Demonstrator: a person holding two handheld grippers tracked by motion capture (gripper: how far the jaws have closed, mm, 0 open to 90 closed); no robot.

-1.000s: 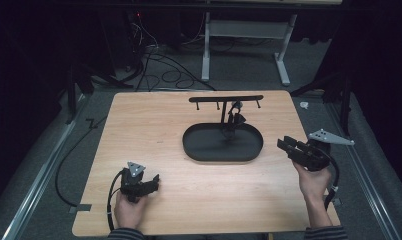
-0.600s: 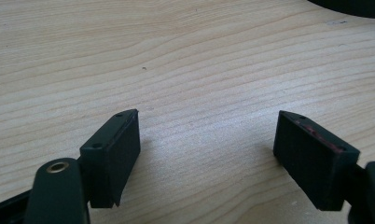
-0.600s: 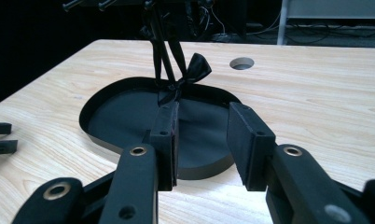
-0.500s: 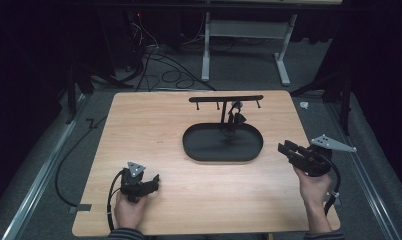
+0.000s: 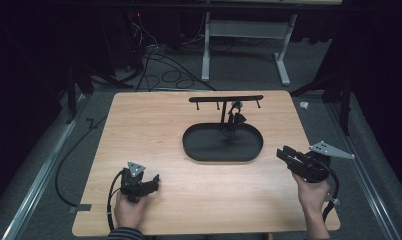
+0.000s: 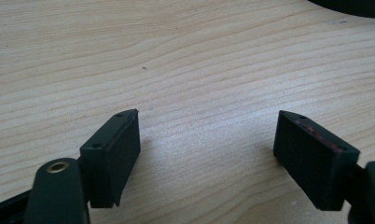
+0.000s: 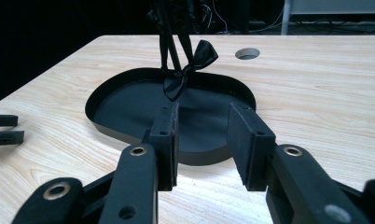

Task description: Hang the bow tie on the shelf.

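Dark walls and a grey floor with loose cables sit around a light wooden table.

On that table is a black oval tray. A thin black stand rises from the back part of the tray, with a bar across its top. A black ribbon bow hangs from the bar, down near the post, and its low end is just above the tray floor. In the high view the bow looks small and dark against the tray.

To the right of the tray, near the table's right edge, a hand holds the right gripper. It points at the tray. In the right gripper view the right gripper has its jaws partly apart, with a gap between the pads and nothing in the gap. The tray's near rim lies just past the jaw tips, and the bow hangs farther back, straight ahead. The pads do not touch the tray or the bow.

Well away from the tray, toward the near left part of the table, the other hand holds the left gripper low over the wood. In the left gripper view the left gripper has its jaws wide apart, with bare table between them.
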